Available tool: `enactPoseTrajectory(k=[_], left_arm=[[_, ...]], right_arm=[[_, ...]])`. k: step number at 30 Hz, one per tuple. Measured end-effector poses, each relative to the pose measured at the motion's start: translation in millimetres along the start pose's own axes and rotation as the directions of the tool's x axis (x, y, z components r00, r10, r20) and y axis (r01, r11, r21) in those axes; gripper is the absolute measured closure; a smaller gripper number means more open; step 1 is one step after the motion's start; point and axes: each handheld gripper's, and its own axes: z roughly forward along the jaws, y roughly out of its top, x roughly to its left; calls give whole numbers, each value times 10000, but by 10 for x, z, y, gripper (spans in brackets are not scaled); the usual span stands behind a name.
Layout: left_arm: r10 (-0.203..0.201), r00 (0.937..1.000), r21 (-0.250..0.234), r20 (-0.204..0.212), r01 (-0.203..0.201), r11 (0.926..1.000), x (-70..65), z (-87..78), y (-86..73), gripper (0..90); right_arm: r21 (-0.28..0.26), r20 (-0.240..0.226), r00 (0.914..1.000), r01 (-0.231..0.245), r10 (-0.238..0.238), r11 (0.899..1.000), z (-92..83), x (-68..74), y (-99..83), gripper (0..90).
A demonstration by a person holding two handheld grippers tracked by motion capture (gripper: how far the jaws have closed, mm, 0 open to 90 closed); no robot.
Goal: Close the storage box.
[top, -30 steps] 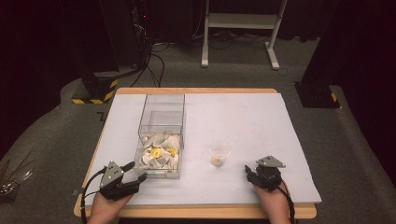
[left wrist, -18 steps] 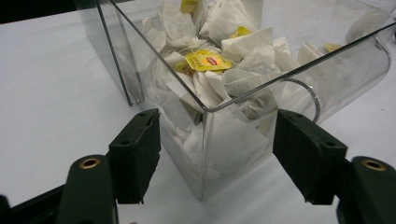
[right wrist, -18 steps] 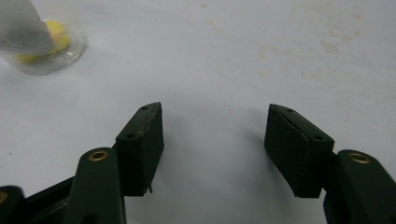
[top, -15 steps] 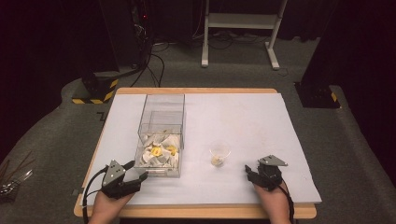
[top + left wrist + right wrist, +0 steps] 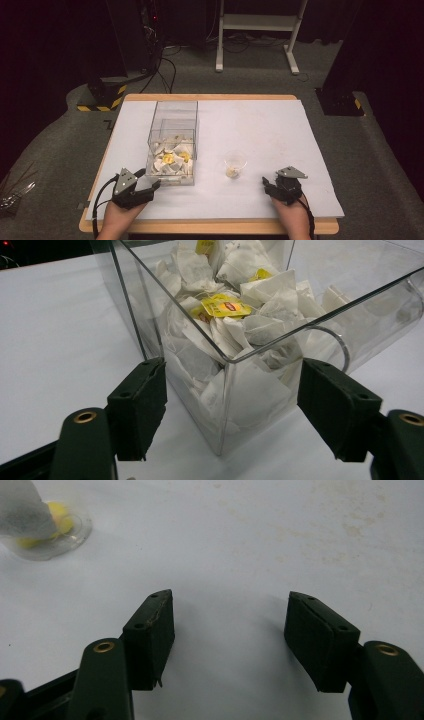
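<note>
A clear plastic box stands left of the table's middle, its near half heaped with white tea bags that carry yellow tags. My left gripper lies on the table just before the box's near left corner. In the left gripper view the left gripper is open. Its jaws have just been opening, and the box corner stands between them untouched. A small clear cup holds one tea bag. My right gripper rests open to the cup's right, over bare table.
A white sheet covers the wooden table, with faint stains at the right. Beyond the far edge stand a white frame's legs, cables and a black stand with yellow-black stripes. Grey carpet surrounds the table.
The left gripper has crept slightly toward the box and its jaws stand a little wider. The right gripper, box and cup have not moved.
</note>
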Motion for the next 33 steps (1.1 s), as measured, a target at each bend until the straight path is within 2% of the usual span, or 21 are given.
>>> enactPoseTrajectory(k=[6, 18, 21, 26, 29, 33], left_arm=[[-117, 9998, -14, -141, 117, 9999, 18, 37, 15, 253], [-141, 9989, 76, -437, 144, 9999, 74, 83, 21, 252], [-413, 9985, 111, -362, 417, 9991, 118, 113, 23, 253], [-617, 9978, 168, -240, 621, 9979, 160, 149, 33, 252], [-418, 9985, 209, -343, 425, 9989, 149, 159, 37, 249], [-383, 9980, 304, -495, 398, 9987, 141, 199, 40, 221]], right_arm=[[4, 13, 10000, -12, 12, 10000, 0, 2, 0, 369], [6, 26, 10000, -33, 33, 10000, 0, 4, 0, 369], [17, 33, 10000, -22, 21, 10000, -2, 5, 0, 369], [20, 17, 10000, -53, 53, 10000, 0, 3, 0, 369], [21, 2, 10000, -42, 42, 10000, 0, 0, 1, 369], [25, -17, 10000, -48, 49, 10000, 2, -4, 2, 368]])
